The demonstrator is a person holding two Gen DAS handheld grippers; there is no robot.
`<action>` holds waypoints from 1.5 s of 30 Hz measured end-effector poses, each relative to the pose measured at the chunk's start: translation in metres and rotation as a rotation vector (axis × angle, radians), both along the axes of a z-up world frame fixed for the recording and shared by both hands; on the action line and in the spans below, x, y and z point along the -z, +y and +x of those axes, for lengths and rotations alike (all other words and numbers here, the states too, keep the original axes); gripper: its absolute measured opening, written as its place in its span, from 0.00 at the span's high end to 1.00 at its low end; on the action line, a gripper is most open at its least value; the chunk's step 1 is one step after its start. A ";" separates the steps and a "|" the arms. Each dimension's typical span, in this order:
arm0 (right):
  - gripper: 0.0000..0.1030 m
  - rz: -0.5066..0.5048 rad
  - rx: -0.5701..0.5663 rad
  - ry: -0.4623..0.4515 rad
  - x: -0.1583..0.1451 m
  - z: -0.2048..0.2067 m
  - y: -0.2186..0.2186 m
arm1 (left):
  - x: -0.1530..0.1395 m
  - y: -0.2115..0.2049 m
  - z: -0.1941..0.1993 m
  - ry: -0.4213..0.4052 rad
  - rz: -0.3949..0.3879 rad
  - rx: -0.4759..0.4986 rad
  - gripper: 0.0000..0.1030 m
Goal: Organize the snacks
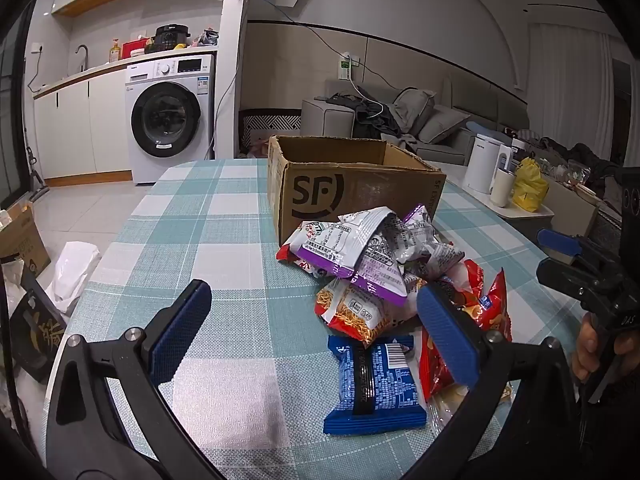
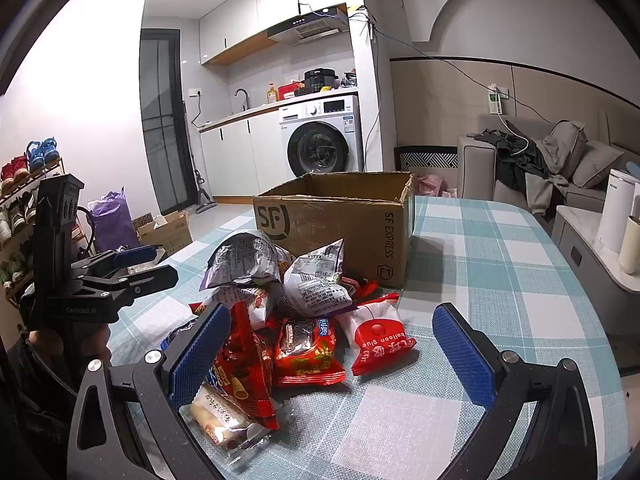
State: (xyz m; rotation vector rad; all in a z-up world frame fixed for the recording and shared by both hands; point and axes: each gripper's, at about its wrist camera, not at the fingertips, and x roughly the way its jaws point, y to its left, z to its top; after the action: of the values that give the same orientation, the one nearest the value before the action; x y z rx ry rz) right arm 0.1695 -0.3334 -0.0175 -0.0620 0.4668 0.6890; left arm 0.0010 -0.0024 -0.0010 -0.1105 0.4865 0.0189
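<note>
snack heap [image 1: 380, 280] on checked tablecloth [image 1: 200, 240], touching the open cardboard box [image 1: 352, 188] at its 12 o'clock. likely risk: packets overlap, so a grab could drag neighbours or crush crisps. left gripper [image 1: 316, 328] and right gripper [image 2: 332, 348], both tilted downward, jaws wide, holding nothing, flank the heap at 7 and 5 o'clock.

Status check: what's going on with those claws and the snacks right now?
Left gripper open, empty. Right gripper open, empty. Pile of snack packets on checked tablecloth; brown cardboard box behind. Nothing blocking.
</note>
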 end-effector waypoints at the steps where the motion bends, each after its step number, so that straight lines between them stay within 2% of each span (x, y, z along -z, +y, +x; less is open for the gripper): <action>1: 0.00 0.000 0.000 0.000 0.000 0.000 0.000 | 0.000 -0.001 0.000 0.001 0.000 0.000 0.00; 35: 0.00 -0.008 0.014 0.013 0.002 0.002 -0.002 | -0.004 -0.001 -0.001 0.005 -0.004 0.027 0.00; 41: 0.00 -0.086 0.008 0.068 0.007 0.008 0.009 | 0.000 -0.009 -0.001 0.035 0.012 0.060 0.00; 45: 0.00 -0.092 -0.027 0.120 0.008 0.010 0.014 | 0.003 -0.013 -0.001 0.075 0.033 0.072 0.00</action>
State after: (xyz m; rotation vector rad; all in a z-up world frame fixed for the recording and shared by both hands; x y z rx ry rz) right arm 0.1793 -0.3191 -0.0257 -0.1144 0.6140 0.6995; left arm 0.0005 -0.0154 -0.0044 -0.0597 0.5651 -0.0395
